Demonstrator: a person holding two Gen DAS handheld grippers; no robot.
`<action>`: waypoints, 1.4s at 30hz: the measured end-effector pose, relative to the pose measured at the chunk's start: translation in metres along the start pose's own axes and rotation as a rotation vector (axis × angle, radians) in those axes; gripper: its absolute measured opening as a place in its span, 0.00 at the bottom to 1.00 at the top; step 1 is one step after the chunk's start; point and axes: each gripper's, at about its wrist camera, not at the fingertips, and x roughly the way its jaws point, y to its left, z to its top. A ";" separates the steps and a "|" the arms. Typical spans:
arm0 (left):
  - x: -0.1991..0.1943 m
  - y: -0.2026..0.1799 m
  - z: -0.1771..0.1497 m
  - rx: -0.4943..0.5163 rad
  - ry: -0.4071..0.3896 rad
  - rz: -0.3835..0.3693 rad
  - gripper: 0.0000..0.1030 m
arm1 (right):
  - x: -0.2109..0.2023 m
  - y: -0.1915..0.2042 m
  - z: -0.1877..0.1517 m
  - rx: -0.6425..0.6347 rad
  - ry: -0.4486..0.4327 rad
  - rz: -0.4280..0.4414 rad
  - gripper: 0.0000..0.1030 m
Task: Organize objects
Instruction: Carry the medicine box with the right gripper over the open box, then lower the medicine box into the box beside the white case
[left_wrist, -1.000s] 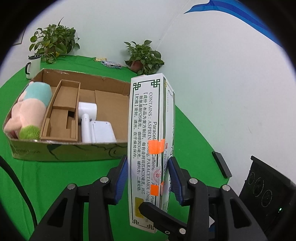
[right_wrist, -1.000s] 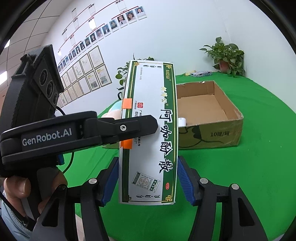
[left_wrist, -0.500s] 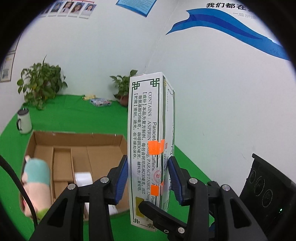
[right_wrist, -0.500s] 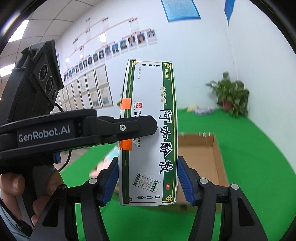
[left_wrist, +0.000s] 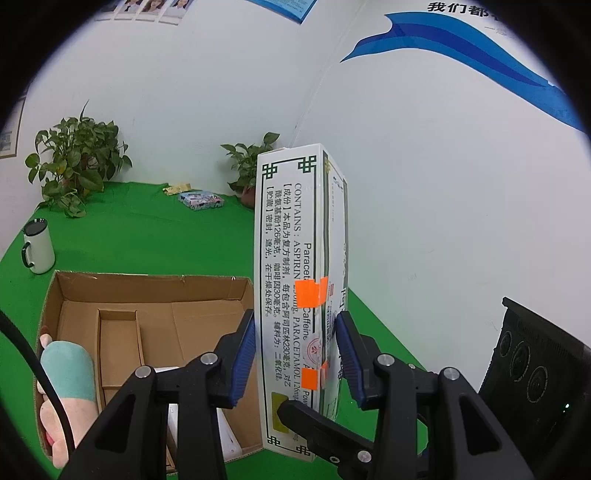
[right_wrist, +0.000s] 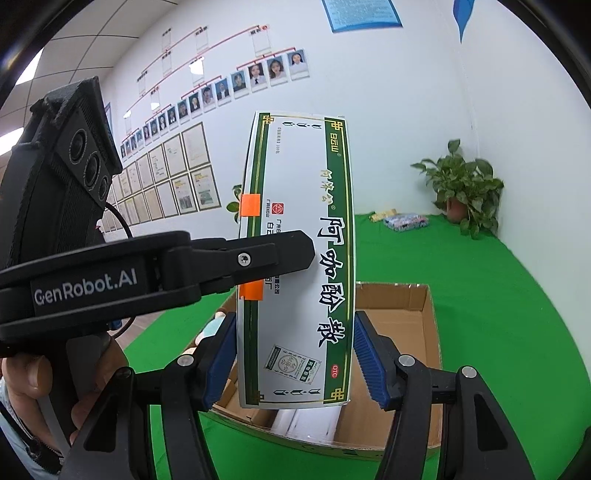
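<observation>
Both grippers have lifted the medicine box (left_wrist: 295, 295) up off the green cloth since a second ago; the cardboard box (left_wrist: 147, 291) now sits lower in each view and more wall shows.

From the left wrist, the left gripper (left_wrist: 295, 354) clamps the narrow printed side of the medicine box, blue pads pressed to it at a fairly narrow spread. The box stands upright above the carton's right end. At 5 o'clock a black finger of the right gripper (left_wrist: 325, 439) crosses its lower corner. Inside the carton, a plush toy (left_wrist: 66, 373) lies at 8 o'clock beside a cardboard divider (left_wrist: 118, 343). A white mug (left_wrist: 37, 247) stands at 9 o'clock, a potted plant (left_wrist: 77, 162) at 10.

From the right wrist, the right gripper (right_wrist: 295, 358) holds the box's broad face across its width, pads touching both edges. The left gripper's finger reaches in from 9 o'clock, a hand (right_wrist: 33, 376) wrapped on its handle. Another potted plant (right_wrist: 461, 188) sits at 2 o'clock.
</observation>
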 end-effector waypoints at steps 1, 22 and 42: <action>0.007 0.003 -0.001 -0.010 0.012 0.001 0.40 | 0.006 -0.006 0.000 0.006 0.009 -0.001 0.56; 0.133 0.055 -0.048 -0.130 0.259 0.038 0.40 | 0.142 -0.110 -0.061 0.134 0.288 0.024 0.56; 0.208 0.112 -0.105 -0.372 0.550 -0.024 0.46 | 0.233 -0.154 -0.117 0.226 0.638 -0.087 0.56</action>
